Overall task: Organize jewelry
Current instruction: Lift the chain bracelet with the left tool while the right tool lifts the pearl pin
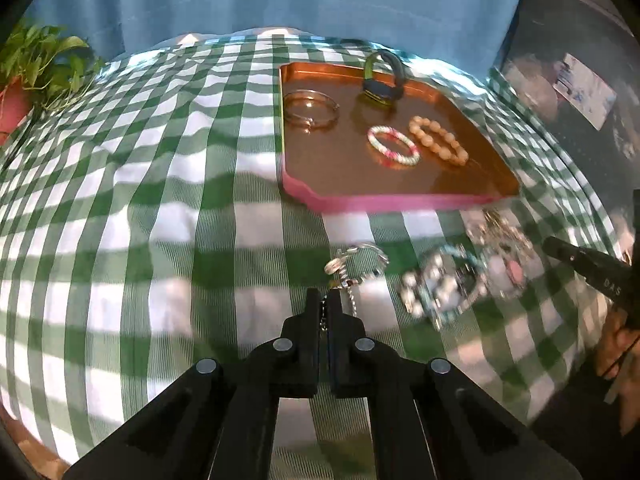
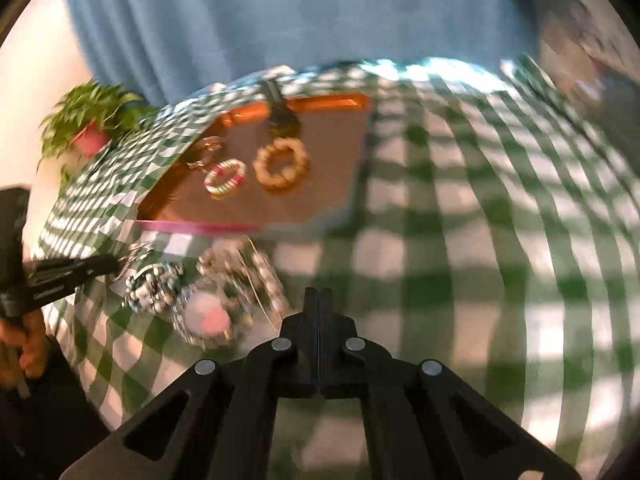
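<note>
Silver chain (image 1: 352,276) — thin (charm-tipped) — pinched, dangling.

- A green and white checked cloth (image 1: 160,200) covers the surface.
- A leafy plant (image 1: 36,60) in a pink pot (image 1: 12,106) stands at the cloth's far left edge.
- A blue curtain (image 1: 280,0) hangs behind the cloth.

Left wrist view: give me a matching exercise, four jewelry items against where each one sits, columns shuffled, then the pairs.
Items:
1. peach bead bracelet
2. clear bangles
3. silver chain
4. tangled jewelry pile

Places:
A. between the shut left gripper fingers
B. tray, left side
C. checked cloth, right of the chain
D. tray, right of the pink-and-white bracelet

Pairs: 1-D, 2-B, 3-A, 4-C
</note>
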{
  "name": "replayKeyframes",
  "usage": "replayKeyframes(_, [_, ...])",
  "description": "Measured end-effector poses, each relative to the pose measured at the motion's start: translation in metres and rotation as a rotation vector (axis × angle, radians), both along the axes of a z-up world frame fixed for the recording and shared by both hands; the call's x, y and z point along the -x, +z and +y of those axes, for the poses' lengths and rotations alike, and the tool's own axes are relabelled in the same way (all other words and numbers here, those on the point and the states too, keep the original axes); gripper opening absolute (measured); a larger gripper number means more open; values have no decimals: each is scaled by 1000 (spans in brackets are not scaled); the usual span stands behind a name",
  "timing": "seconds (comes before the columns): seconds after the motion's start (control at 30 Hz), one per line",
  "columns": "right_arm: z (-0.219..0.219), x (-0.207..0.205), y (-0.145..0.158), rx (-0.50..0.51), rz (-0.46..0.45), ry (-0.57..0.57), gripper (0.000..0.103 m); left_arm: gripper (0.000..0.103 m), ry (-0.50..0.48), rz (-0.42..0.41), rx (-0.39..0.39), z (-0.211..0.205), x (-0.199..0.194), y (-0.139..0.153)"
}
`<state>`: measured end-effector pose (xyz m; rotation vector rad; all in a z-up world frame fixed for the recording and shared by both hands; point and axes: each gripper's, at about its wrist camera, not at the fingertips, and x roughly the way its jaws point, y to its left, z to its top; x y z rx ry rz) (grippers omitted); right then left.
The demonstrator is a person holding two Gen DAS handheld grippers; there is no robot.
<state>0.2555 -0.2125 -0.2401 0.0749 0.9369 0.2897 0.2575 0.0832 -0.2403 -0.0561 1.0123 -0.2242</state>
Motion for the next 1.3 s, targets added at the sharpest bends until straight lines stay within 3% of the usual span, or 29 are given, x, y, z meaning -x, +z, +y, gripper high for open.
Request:
replayKeyframes(0.1, [2, 4, -1, 6, 8, 35, 5, 7, -80, 1, -77, -14, 3, -3])
replayKeyframes(0.17, [9, 0, 3, 21, -14, 66, 8, 13, -107, -4, -83, -19, -1, -1])
replayKeyframes(0.3, [21, -13, 9, 28, -55, 99, 16, 57, -120, -15, -93, -27, -11, -2])
replayKeyframes(0.4, [29, -23, 2, 30, -22, 140, 16, 60, -139, -45, -129, -32, -14, -7])
replayKeyframes(0.47, [36, -24, -4, 60, -3, 166, 16, 56, -130, -73, -108, -28, -15, -8])
replayKeyframes(0.6, [48, -21, -7, 122, -27, 209, 18, 7, -27, -82, -73, -11, -22, -6])
replayKeyframes(0.63, [48, -20, -7, 129, -32, 207, 10, 7, 0, -60, -20, -2, -25, -6])
replayKeyframes(0.67, [47, -20, -6, 119, -29, 203, 9, 7, 16, -44, 17, 4, -26, -6])
replayKeyframes(0.87, [20, 1, 6, 106, -76, 58, 9, 7, 36, -35, 45, 9, -3, 5])
replayKeyframes(0.93, [8, 10, 2, 51, -38, -18, 9, 7, 22, -19, 24, 5, 2, 1])
replayKeyframes(1.0, [10, 15, 0, 48, -28, -22, 9, 10, 17, 2, 2, 1, 2, -4])
replayKeyframes(1.1, [25, 11, -4, 124, -34, 18, 13, 15, 10, -29, -20, -4, 1, -5])
replayKeyframes(1.2, [36, 8, -7, 174, -52, 51, 20, 15, -16, -73, -61, -9, 0, -5])
replayKeyframes(1.3, [41, 11, -10, 216, -93, 59, 20, 13, -12, -84, -67, -10, -1, -6])
